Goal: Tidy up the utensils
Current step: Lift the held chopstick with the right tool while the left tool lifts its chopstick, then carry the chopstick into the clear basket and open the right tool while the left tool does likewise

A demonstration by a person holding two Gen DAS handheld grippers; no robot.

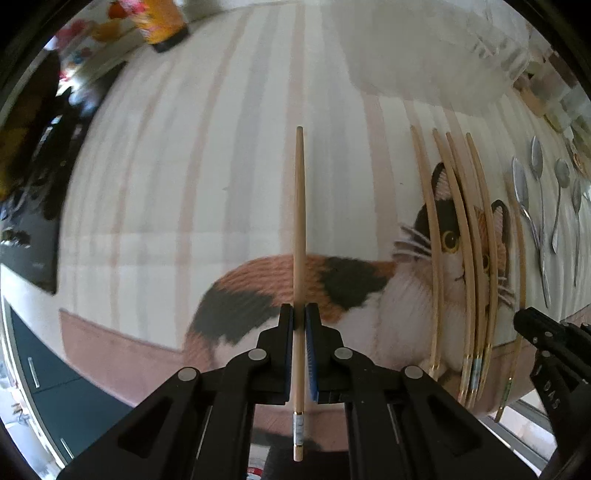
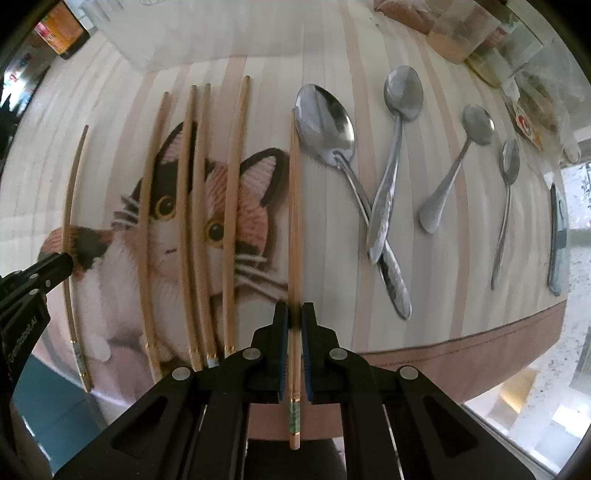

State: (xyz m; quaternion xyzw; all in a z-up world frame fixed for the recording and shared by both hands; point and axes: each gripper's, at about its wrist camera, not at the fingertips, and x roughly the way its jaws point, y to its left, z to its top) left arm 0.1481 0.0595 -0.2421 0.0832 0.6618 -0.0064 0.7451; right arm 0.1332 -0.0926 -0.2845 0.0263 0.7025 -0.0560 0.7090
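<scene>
My left gripper [image 1: 299,314] is shut on a wooden chopstick [image 1: 299,221] that points away from me over the cat-print cloth. My right gripper [image 2: 294,314] is shut on another chopstick [image 2: 294,221] whose tip lies beside a large spoon [image 2: 325,125]. Several chopsticks [image 2: 195,221] lie in a row on the cat's face between the two held ones; they also show in the left wrist view [image 1: 465,240]. Several metal spoons [image 2: 399,122] lie to the right of them, two with crossed handles. The left gripper's tip [image 2: 55,264] shows at the left edge of the right wrist view.
The striped cat-print cloth [image 1: 184,147] covers the table. An orange packet [image 1: 162,18] stands at the far left. Jars and packets [image 2: 480,33] crowd the far right. A dark flat tool [image 2: 556,240] lies at the right edge. The cloth's brown border [image 2: 461,354] runs along the near table edge.
</scene>
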